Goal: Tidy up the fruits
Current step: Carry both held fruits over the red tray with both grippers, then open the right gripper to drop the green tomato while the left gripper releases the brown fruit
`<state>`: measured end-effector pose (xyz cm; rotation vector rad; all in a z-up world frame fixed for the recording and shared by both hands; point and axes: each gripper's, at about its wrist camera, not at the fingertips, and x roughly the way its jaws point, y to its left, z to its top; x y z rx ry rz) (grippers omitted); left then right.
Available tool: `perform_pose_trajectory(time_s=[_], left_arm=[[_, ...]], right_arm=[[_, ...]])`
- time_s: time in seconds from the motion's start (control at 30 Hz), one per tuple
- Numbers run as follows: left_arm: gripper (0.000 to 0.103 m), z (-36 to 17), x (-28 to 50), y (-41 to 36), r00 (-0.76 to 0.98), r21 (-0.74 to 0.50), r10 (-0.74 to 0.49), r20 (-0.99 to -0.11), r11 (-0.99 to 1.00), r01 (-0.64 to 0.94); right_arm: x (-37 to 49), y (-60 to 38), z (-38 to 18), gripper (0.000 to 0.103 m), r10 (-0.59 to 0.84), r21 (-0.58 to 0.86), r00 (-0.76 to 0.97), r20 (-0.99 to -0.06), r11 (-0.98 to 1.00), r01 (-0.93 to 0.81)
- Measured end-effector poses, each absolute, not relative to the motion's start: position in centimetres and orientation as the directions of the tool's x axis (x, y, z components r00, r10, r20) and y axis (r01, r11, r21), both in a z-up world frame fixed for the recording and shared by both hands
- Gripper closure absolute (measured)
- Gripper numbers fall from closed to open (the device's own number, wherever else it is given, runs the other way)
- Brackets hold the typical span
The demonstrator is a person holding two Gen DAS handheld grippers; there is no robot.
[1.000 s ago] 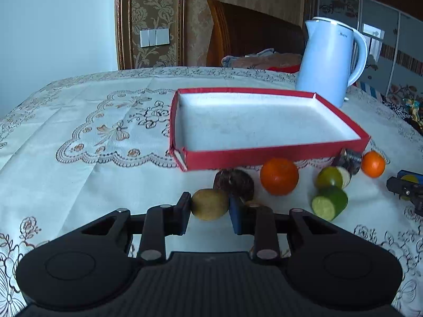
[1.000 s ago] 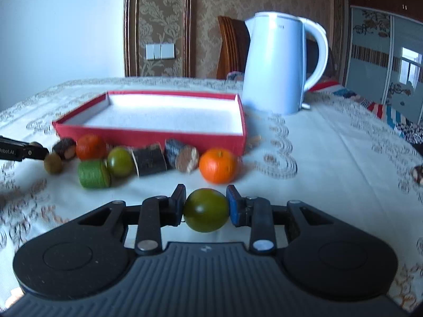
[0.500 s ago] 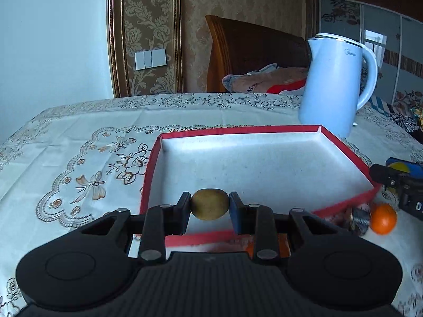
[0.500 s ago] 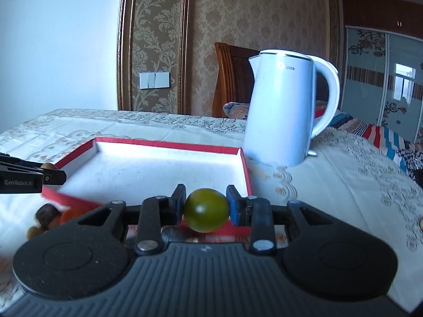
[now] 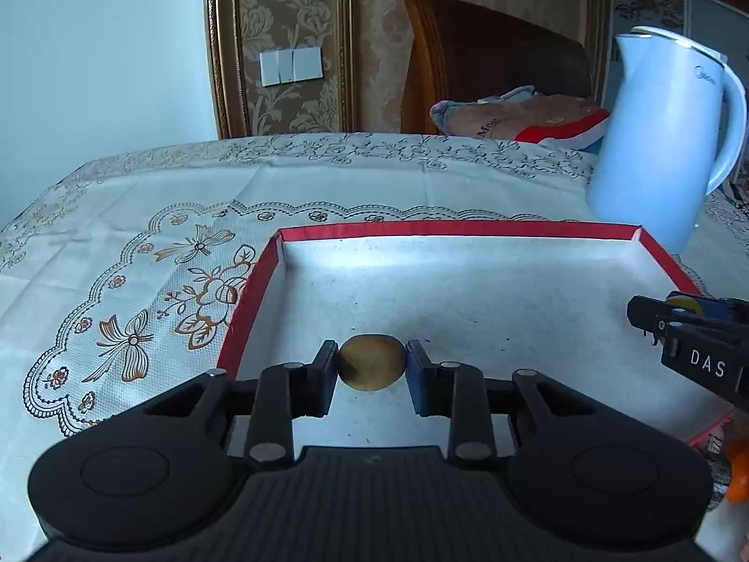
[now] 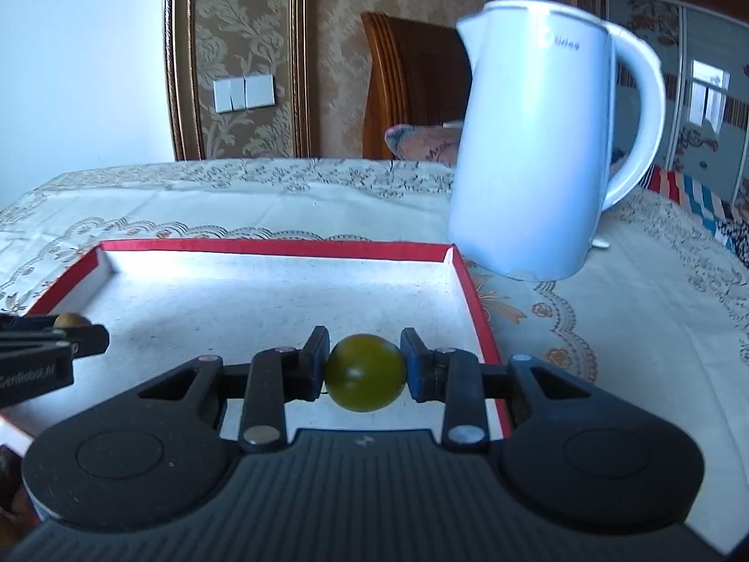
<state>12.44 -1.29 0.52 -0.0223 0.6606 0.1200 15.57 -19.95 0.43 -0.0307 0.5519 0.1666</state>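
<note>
Both my grippers have travelled from the row of loose fruit in front of the tray to a spot over the tray itself, each carrying its fruit along. My left gripper is clamped on a brown kiwi, held above the tray's white floor near its left wall. My right gripper is clamped on a round green fruit, held above the tray's floor near its right wall. From the left wrist view, my right gripper's tip shows at the tray's right edge; from the right wrist view, my left gripper's tip and the kiwi show at the tray's left edge. The tray is a shallow red-rimmed box with nothing resting on its visible floor, lying on a desk covered with an embroidered cream cloth. A pale blue kettle stands just behind the tray's far right corner. An orange fruit peeks in beside the tray's near right corner.
</note>
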Motion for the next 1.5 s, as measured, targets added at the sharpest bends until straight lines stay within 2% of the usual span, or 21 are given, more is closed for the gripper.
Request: perform_pose_trajectory(time_s=[0.5, 1.03, 1.1, 1.13, 1.2, 1.27, 1.43, 1.5], left_arm=[[0.073, -0.5, 14.6, -1.7, 0.760, 0.011, 0.087, -0.645, 0.994, -0.105], [0.072, -0.5, 14.5, -1.5, 0.763, 0.000, 0.078, -0.641, 0.995, -0.101], [0.072, -0.5, 14.5, -1.4, 0.763, -0.001, 0.076, -0.642, 0.995, -0.101], [0.071, -0.5, 14.4, -1.4, 0.763, -0.002, 0.077, -0.642, 0.995, -0.102], [0.064, -0.5, 14.4, -1.3, 0.764, -0.005, 0.076, -0.640, 0.995, -0.103], [0.043, -0.3, 14.2, -1.2, 0.772, -0.019, 0.073, -0.631, 0.994, -0.109], [0.040, 0.2, 13.4, -1.5, 0.804, -0.006, 0.089, -0.588, 0.993, -0.114], [0.040, 0.2, 13.4, -1.6, 0.803, 0.005, 0.087, -0.590, 0.995, -0.104]], right_arm=[[17.8, -19.3, -0.9, 0.072, 0.154, 0.020, 0.793, -0.589, 0.984, -0.176], [17.7, -19.2, -0.9, 0.071, 0.143, 0.012, 0.796, -0.589, 0.986, -0.168], [17.7, -19.3, -0.9, 0.068, 0.141, 0.012, 0.796, -0.588, 0.986, -0.166], [17.6, -19.3, -0.9, 0.062, 0.139, 0.011, 0.797, -0.588, 0.986, -0.164], [17.4, -19.4, -0.7, 0.058, 0.132, 0.007, 0.807, -0.576, 0.988, -0.157], [17.3, -19.5, -0.7, 0.054, 0.133, 0.009, 0.809, -0.573, 0.988, -0.156], [17.2, -19.5, -0.6, 0.053, 0.134, 0.016, 0.809, -0.572, 0.988, -0.152], [17.1, -19.6, -0.6, 0.049, 0.136, 0.020, 0.809, -0.572, 0.988, -0.152]])
